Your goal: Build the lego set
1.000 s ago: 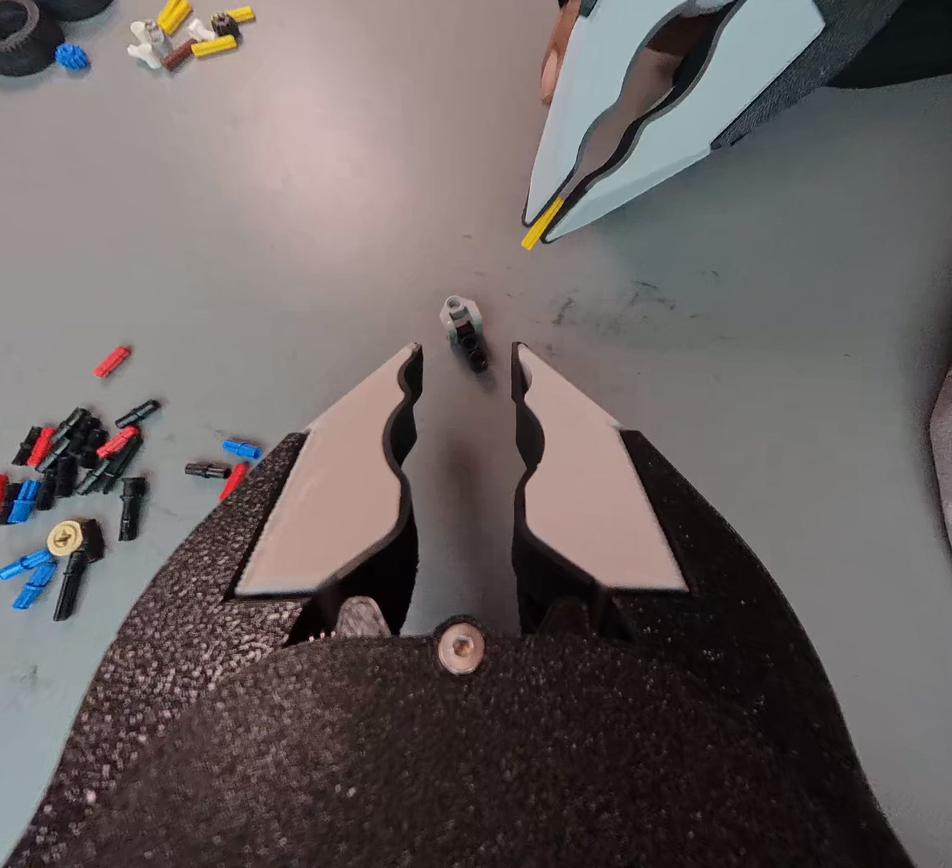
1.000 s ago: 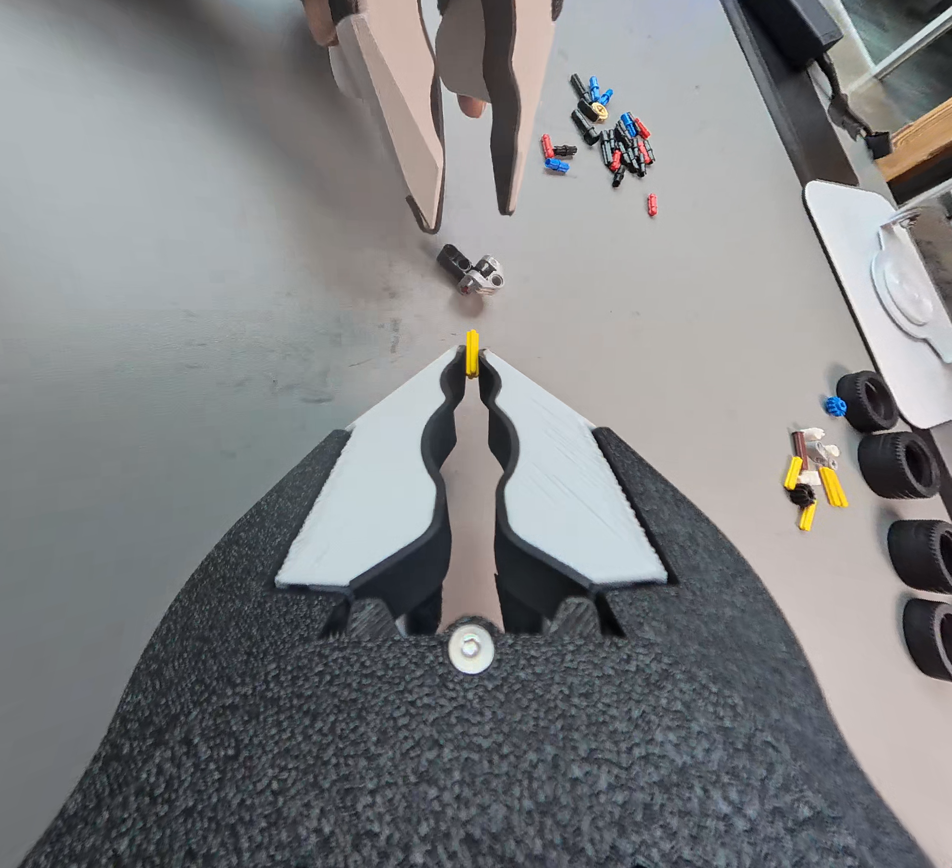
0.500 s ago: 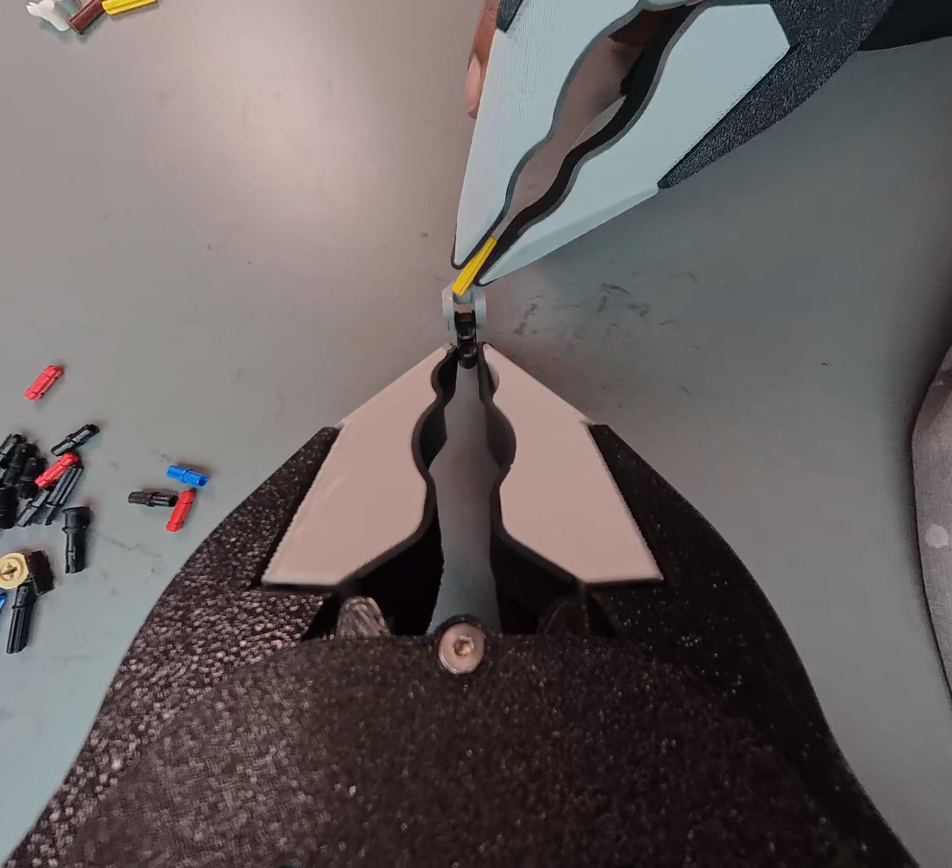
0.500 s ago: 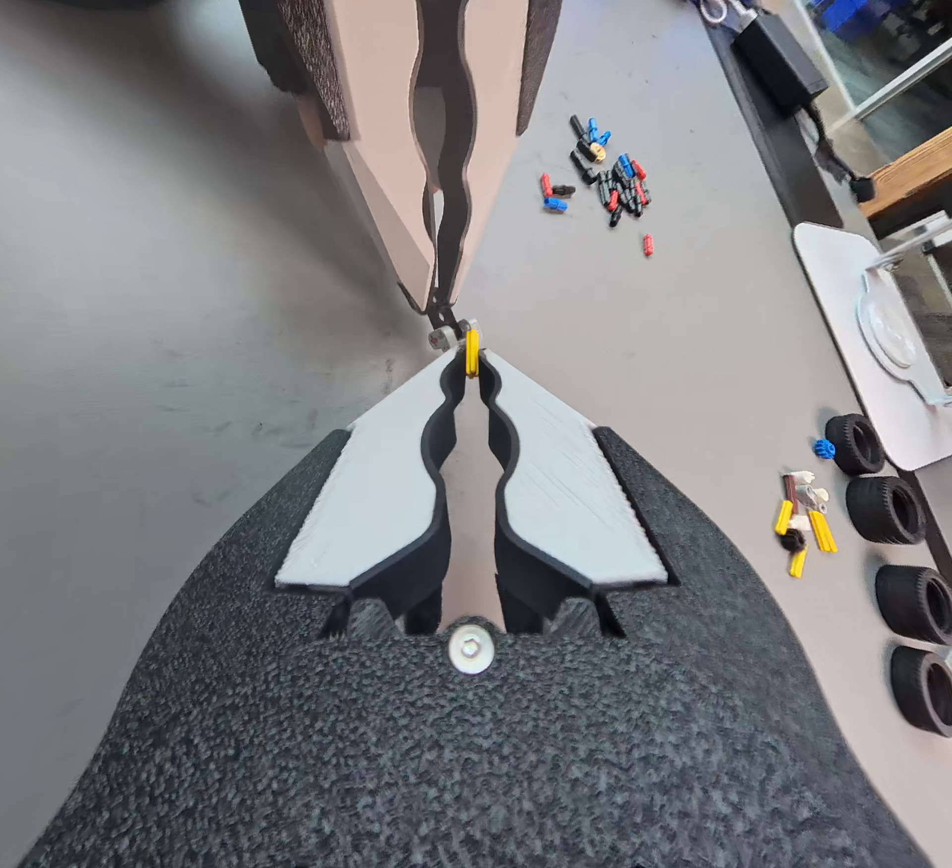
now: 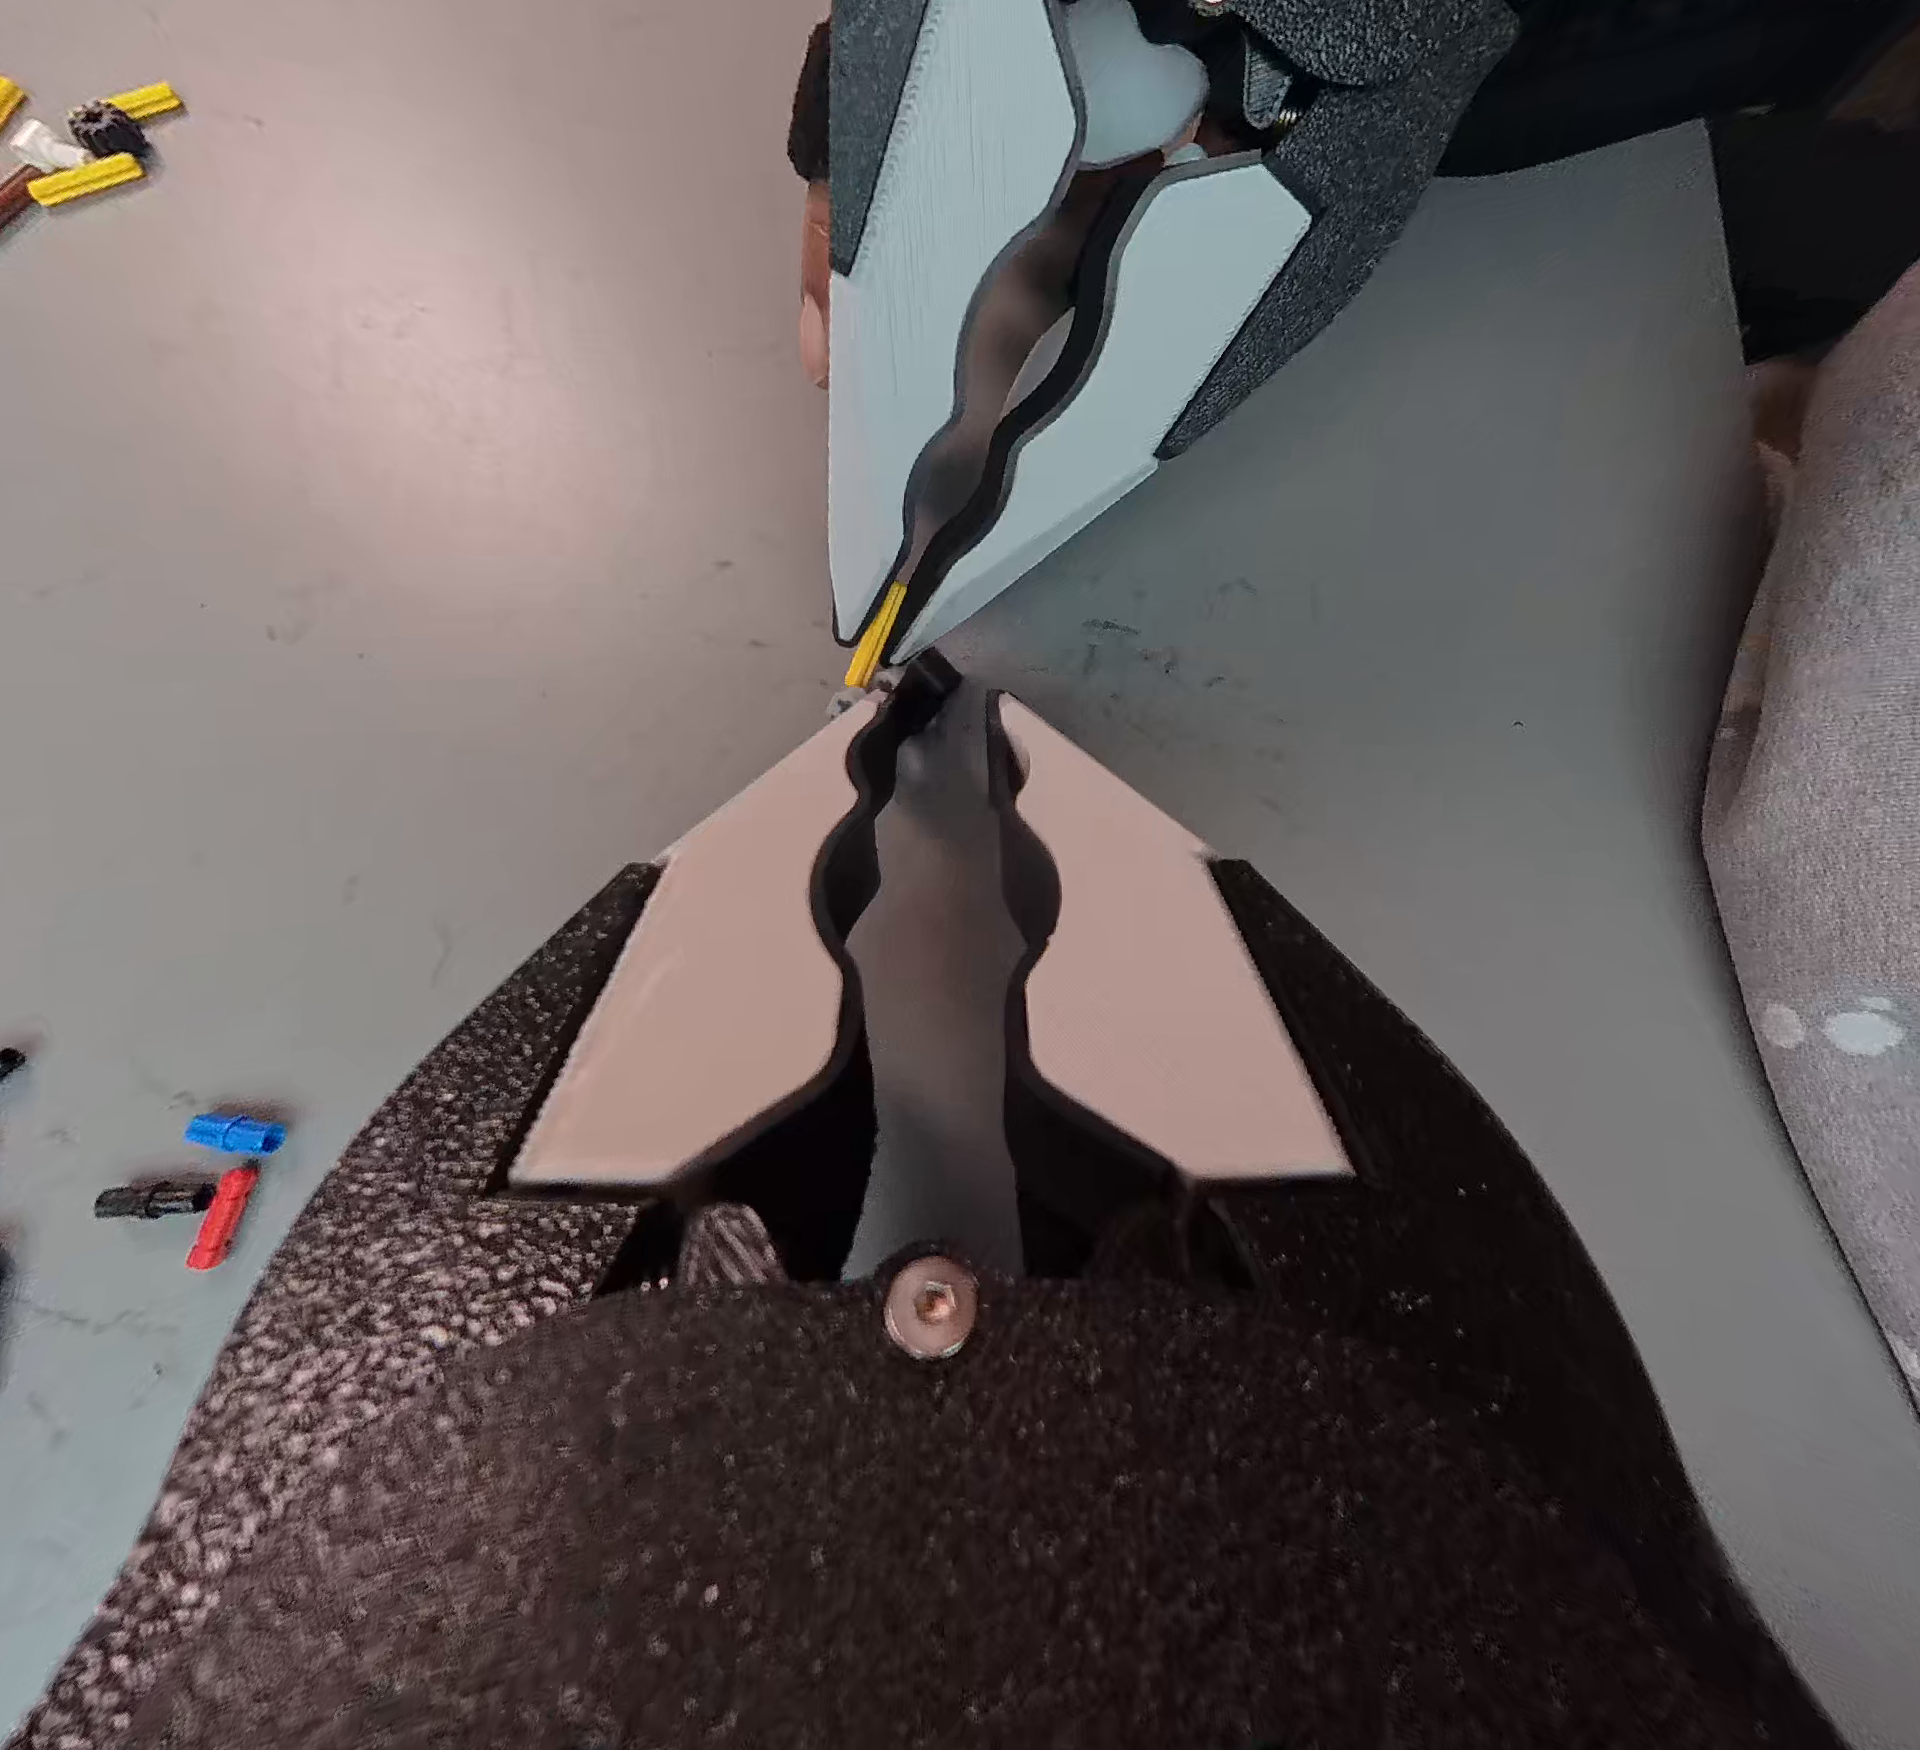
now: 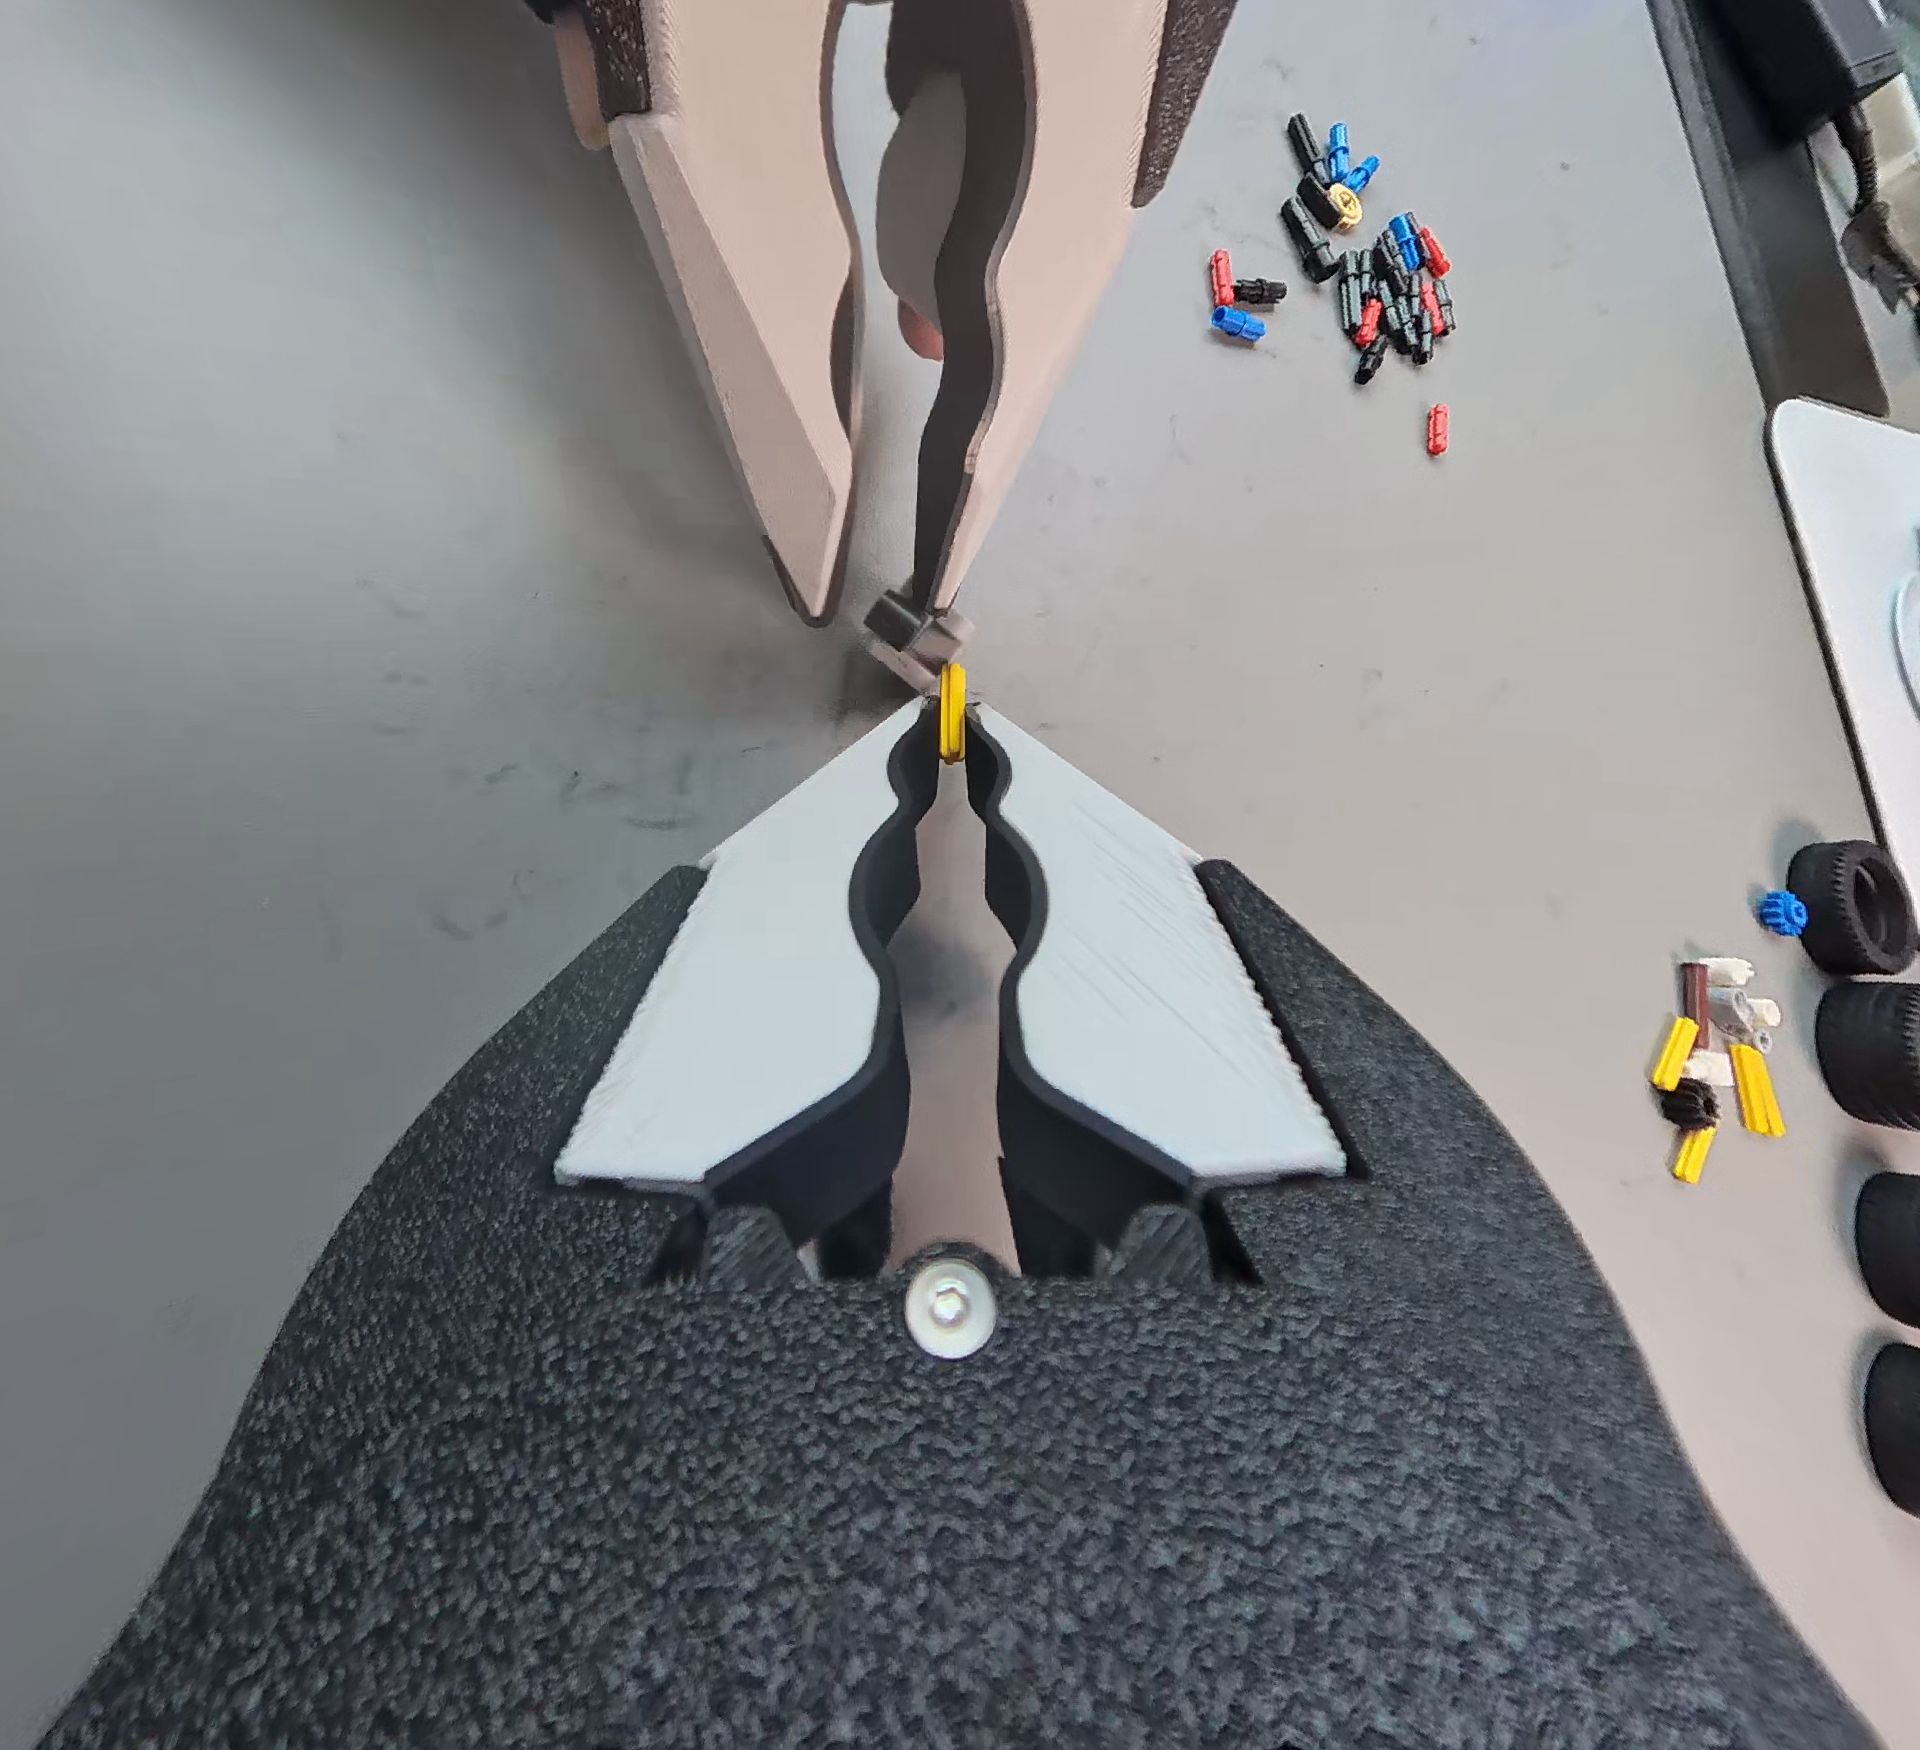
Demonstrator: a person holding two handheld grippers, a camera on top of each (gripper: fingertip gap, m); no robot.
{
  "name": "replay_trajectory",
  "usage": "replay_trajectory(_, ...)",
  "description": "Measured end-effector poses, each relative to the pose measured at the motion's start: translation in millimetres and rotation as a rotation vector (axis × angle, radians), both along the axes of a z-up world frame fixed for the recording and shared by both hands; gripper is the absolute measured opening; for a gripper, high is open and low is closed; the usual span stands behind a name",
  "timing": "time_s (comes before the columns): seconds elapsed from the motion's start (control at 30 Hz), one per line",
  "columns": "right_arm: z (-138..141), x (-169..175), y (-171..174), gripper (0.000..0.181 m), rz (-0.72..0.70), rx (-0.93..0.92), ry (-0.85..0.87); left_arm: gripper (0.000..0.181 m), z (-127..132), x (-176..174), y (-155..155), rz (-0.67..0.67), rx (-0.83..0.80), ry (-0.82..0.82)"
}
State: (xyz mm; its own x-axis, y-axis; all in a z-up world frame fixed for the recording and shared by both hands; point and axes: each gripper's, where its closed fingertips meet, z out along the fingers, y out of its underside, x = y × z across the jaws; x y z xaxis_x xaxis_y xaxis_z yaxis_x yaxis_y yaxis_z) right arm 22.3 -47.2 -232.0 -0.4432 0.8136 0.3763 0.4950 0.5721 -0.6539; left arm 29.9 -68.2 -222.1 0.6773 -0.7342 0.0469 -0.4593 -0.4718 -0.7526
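Tongs meeting tip to tip over mid counter (image 5: 416,453). Left tongs (image 5: 940,713) pinched on small black-and-grey connector piece (image 6: 914,635), held just above counter surface; piece mostly hidden in left wrist view, clear in right wrist view. Right tongs (image 6: 951,724) clamped on yellow axle (image 6: 951,713), free end of axle touching grey end of connector piece. Whether axle sits in a hole or only against it: cannot tell.

Open room: bare counter to left in right wrist view, nothing but faint scuff marks. Same bare stretch behind right tongs in left wrist view, ending at grey fabric (image 5: 1829,765) along right frame edge.

Crowded side: pile of black, red and blue pins (image 6: 1382,277) beyond left tongs, well apart from contact point; one stray red pin (image 6: 1437,430) nearer. Cluster of yellow axles and white bits (image 6: 1714,1066) beside row of black tyres (image 6: 1860,911) at right frame edge, blue gear (image 6: 1784,913) touching the farthest tyre. White tray (image 6: 1839,557) and black power adapter (image 6: 1797,7) near far counter edge.

In left wrist view, blue, red and black pins (image 5: 213,1181) near lower left.
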Motion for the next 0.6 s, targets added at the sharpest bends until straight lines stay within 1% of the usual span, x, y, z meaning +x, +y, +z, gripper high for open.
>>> replay_trajectory(0.03, -1.5, 0.3, -0.3, 0.003, 0.004, 0.004, -0.003, 0.017, -0.1, 0.5, -0.4, -0.018, 0.009, -0.003)
replay_trajectory(0.1, -3.5, 0.2, -1.9, 0.003, 0.013, 0.005, -0.005, 0.017, -0.8, -0.8, -0.4, -0.047, 0.031, 0.011)
replay_trajectory(0.27, -3.6, -0.3, -2.0, 0.003, 0.023, -0.008, -0.008, 0.018, -3.2, -5.8, 2.2, -0.139, 0.122, 0.119)
replay_trajectory(0.37, -3.6, -0.2, -1.7, 0.003, 0.025, -0.011, -0.007, 0.019, -4.0, -6.3, 1.9, -0.191, 0.149, 0.152)
replay_trajectory(0.5, -2.9, 1.6, 2.7, 0.003, 0.020, -0.004, -0.010, 0.017, -4.0, -6.6, 3.8, -0.193, 0.161, 0.167)
replay_trajectory(0.6, 7.3, 2.1, 6.3, 0.003, 0.003, -0.049, 0.021, 0.014, -4.0, -7.2, 5.6, -0.172, 0.172, 0.183)
